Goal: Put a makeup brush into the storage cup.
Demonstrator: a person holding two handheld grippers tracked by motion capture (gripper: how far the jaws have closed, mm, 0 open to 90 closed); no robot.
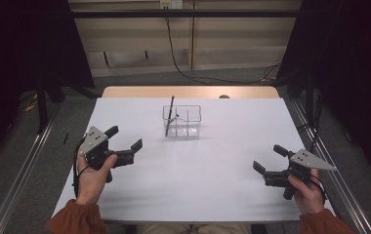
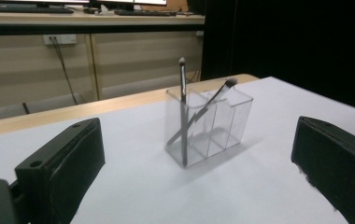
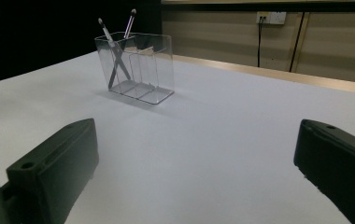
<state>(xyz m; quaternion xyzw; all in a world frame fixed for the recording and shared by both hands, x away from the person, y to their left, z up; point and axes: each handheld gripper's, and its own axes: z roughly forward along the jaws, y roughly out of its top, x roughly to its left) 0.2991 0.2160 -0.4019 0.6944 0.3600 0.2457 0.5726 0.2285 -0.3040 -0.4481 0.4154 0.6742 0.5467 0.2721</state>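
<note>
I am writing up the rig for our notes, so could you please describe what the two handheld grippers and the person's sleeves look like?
Both the left gripper and the right gripper are black, each with two blocky black jaws and a grey three-cornered plate on top. A thin black cable loops from each one near the wrist. The left hand and right hand are bare, and the sleeves are rust-orange with gathered cuffs.

The clear, glossy plastic organiser box with thin dividing walls (image 2: 208,123) stands near the far edge of the smooth, matt white sheet covering the table (image 1: 213,170). Beyond that sheet, a strip of pale wood tabletop (image 1: 188,91) shows a smooth finish. The two slim brushes with dark handles and soft bristle tips (image 2: 183,100) look matt. Both grippers' black jaws look like dull, slightly grainy plastic.
</note>
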